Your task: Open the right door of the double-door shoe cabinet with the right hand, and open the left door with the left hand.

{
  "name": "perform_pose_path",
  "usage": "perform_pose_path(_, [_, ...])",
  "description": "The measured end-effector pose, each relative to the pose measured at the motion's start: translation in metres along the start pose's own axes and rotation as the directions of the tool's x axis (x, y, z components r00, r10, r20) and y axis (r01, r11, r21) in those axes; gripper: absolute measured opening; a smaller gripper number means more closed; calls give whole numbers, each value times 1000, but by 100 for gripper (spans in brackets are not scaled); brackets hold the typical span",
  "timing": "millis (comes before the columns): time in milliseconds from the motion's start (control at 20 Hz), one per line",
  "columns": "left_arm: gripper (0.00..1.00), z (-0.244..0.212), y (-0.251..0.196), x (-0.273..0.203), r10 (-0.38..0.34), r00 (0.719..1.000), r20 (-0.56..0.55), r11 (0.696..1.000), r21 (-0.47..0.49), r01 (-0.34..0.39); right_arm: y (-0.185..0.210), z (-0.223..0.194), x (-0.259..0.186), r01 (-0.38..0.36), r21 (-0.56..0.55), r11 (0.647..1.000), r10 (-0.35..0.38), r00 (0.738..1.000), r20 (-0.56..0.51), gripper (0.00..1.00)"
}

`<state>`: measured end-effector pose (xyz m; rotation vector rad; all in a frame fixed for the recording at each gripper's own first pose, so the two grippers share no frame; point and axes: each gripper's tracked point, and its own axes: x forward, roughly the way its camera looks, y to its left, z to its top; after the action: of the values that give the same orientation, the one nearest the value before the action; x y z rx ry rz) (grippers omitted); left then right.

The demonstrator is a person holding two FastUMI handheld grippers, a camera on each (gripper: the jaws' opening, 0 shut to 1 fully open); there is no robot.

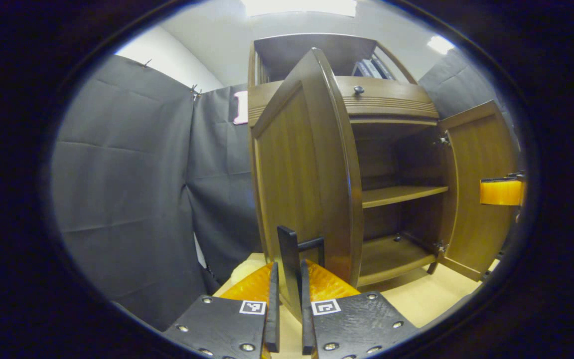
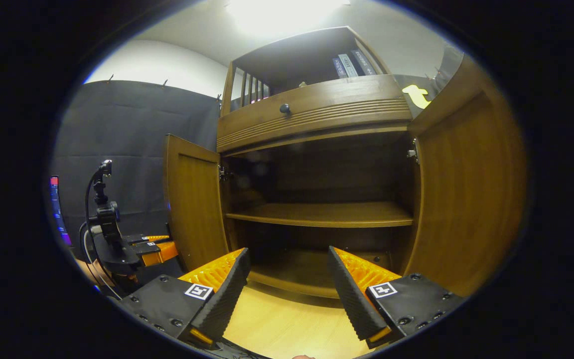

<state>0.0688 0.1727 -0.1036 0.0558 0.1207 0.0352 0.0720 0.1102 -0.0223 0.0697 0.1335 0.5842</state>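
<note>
Shoe cabinet (image 2: 317, 164) stands on a pale wood floor (image 2: 287, 324), both doors swung out. Left door (image 1: 302, 169) open, edge-on in the left gripper view; its black handle (image 1: 291, 259) sits between the fingers of the left gripper (image 1: 287, 309), which is closed on it. Right door (image 2: 466, 189) wide open. Right gripper (image 2: 287, 289) spread wide, holding nothing, facing the bare shelf (image 2: 327, 214). Drawer with knob (image 2: 284, 107) above; books (image 2: 352, 62) on top.
</note>
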Motion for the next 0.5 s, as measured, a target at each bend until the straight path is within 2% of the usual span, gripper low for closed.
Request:
perform_pose_path(150, [21,-3,21,3,43,999,-3,999,-1,-43,5,-3,10,-17,0,1000,17,1000,-6,92])
perform_pose_path(250, [21,-4,29,3,33,999,13,999,-13,-32,6,-6,17,-26,-2,1000,26,1000,-17,92])
perform_pose_path(300, [15,-4,31,3,28,999,24,1000,-10,-27,8,-7,21,-31,-1,1000,31,999,-21,92])
perform_pose_path(350, [20,-5,35,3,25,999,33,1000,-4,-25,9,-8,26,-35,1,999,35,999,-26,92])
perform_pose_path(500, [20,-5,44,1,20,999,45,1000,-14,-19,16,-11,40,-51,4,999,51,998,-31,92])
